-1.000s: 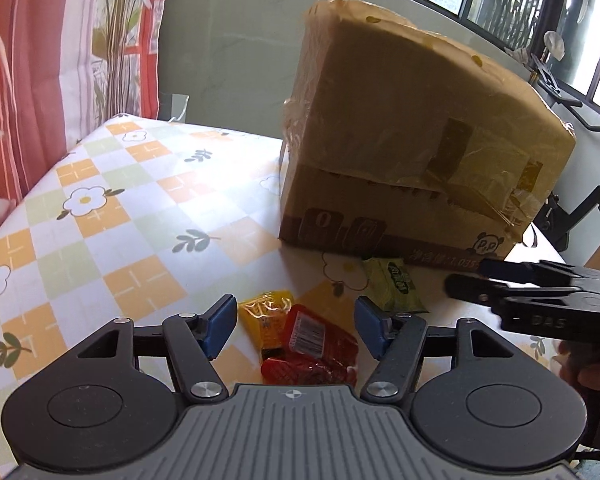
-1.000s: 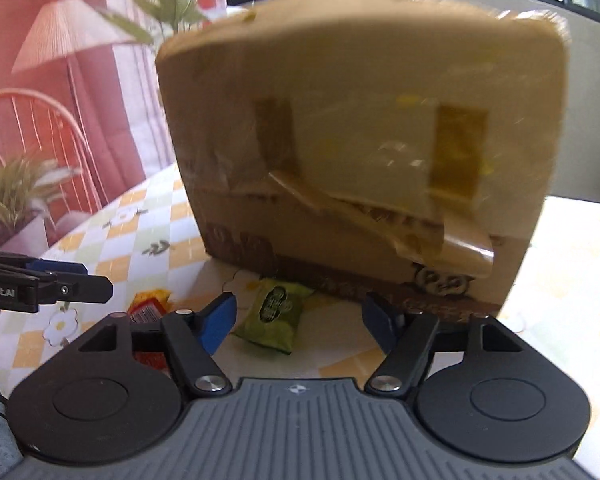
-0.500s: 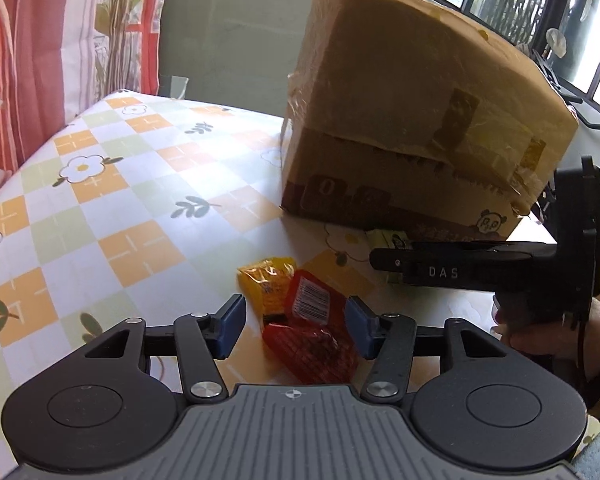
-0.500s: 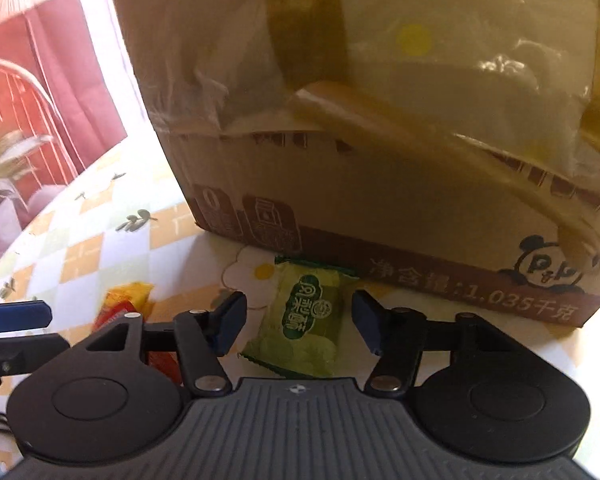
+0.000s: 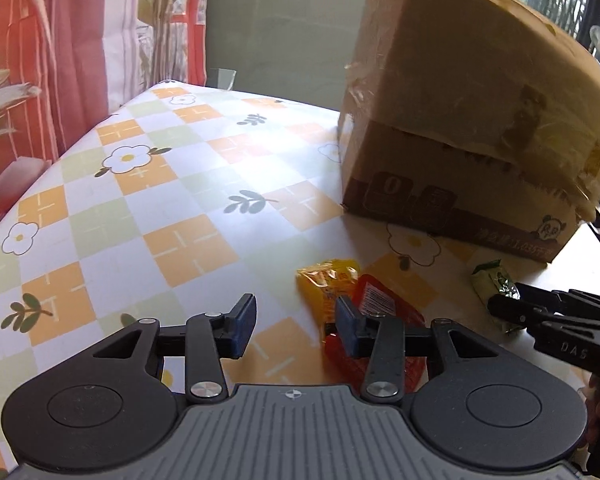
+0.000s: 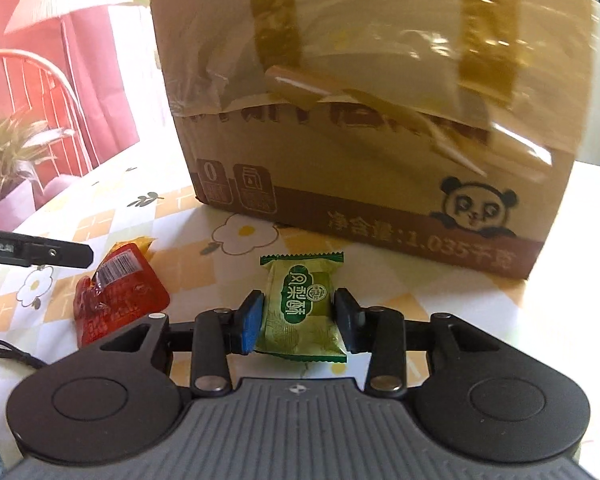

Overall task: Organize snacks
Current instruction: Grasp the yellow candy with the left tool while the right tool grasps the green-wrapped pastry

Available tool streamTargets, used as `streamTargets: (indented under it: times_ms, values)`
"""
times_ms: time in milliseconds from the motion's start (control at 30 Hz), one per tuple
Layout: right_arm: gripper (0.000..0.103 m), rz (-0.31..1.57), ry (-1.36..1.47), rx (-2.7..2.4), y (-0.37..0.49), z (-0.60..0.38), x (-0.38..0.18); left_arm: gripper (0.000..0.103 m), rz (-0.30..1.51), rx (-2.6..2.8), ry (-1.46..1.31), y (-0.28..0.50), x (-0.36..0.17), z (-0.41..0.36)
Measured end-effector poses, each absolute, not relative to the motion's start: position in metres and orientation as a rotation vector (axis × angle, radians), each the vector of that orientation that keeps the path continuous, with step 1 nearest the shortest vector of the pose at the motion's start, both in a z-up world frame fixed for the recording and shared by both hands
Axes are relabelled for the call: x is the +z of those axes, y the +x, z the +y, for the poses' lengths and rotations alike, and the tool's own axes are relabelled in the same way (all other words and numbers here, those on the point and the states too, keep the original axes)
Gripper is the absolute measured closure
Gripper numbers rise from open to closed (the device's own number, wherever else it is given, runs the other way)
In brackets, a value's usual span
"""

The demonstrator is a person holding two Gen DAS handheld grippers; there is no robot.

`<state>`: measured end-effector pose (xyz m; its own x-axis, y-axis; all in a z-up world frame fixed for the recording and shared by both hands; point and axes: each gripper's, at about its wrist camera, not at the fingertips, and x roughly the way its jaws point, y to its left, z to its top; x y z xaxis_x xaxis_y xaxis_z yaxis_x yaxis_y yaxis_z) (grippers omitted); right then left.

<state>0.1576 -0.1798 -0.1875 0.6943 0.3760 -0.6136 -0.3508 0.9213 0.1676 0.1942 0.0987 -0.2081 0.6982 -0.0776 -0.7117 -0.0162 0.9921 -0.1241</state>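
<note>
A green snack packet (image 6: 300,308) lies on the tablecloth between the fingers of my right gripper (image 6: 298,320); the jaws have closed in on its sides. It also shows in the left wrist view (image 5: 494,284), under the right gripper's tip (image 5: 504,308). A red jelly packet (image 5: 380,304) and a yellow packet (image 5: 326,280) lie together. My left gripper (image 5: 296,324) is open, its right finger over the red packet, which also shows in the right wrist view (image 6: 116,296).
A tall taped cardboard box (image 6: 360,120) with a panda print stands just behind the snacks. The table (image 5: 140,208) has a flower-check cloth. Red curtains (image 5: 40,60) hang at the left.
My right gripper has come down and narrowed onto the green packet. My left gripper has shifted left, so the red packet now sits under its right finger instead of between both.
</note>
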Motion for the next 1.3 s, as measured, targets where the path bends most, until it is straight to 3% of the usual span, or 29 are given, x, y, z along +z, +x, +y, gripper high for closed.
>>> streamTargets:
  times_ms: [467,967,1300]
  values:
    - [0.062,0.686,0.101,0.408,0.157,-0.19,-0.189,0.056,0.86,-0.057,0.015,0.199,-0.219,0.061]
    - [0.062,0.681,0.138,0.415,0.155,-0.195,-0.19,0.055,0.856,-0.033,-0.113,0.233,-0.217,0.064]
    - [0.062,0.681,0.132,0.413,0.155,-0.194,-0.19,0.046,0.842,-0.014,-0.071,0.259,-0.221,0.053]
